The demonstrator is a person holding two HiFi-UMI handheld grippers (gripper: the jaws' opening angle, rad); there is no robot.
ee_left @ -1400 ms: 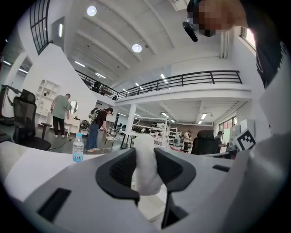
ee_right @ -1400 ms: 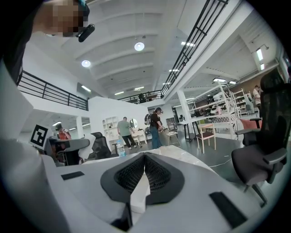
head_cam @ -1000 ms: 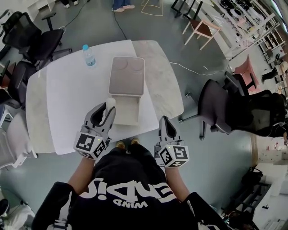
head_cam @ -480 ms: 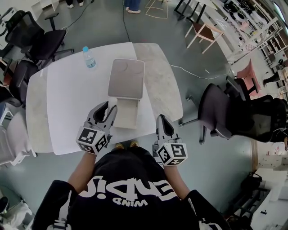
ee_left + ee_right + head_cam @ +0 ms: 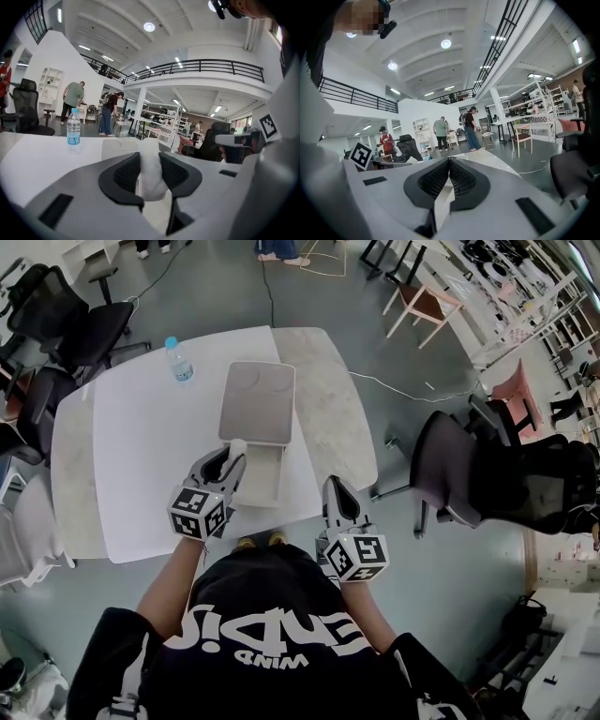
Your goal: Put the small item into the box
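We've got the small white item [image 5: 151, 180] pinched upright between the pads of the left gripper [image 5: 149, 159]. It is pale, soft-looking and lumpy, an oblong wad whose rounded top pokes up above the jaws. Those jaws stand fairly wide, pressed against its two sides.

From the head view, the left gripper [image 5: 228, 457] holds the small white item [image 5: 236, 446] at the near-left corner of the box [image 5: 260, 479]. We can't tell how high above it. The box is pale and sits open, its lid [image 5: 258, 401] swung back on the far side.

Over on the other side, the right gripper [image 5: 336, 486] hangs just off the worktop's near edge, to the right of the box. In its own view the right gripper [image 5: 449, 165] has its jaws pressed together with nothing between them.

Out across the white worktop [image 5: 141, 446] we see a water bottle [image 5: 177, 358] with a blue cap, standing well apart from the box at the far left; the left gripper view shows the same water bottle [image 5: 73, 131].

Around us are a grey floor [image 5: 309, 296], black office chairs [image 5: 56, 315] on the left, and a wooden chair [image 5: 427, 301] further back. It's a big bright hall, with a balcony railing [image 5: 211, 65] overhead and people [image 5: 72, 101] standing in the distance.
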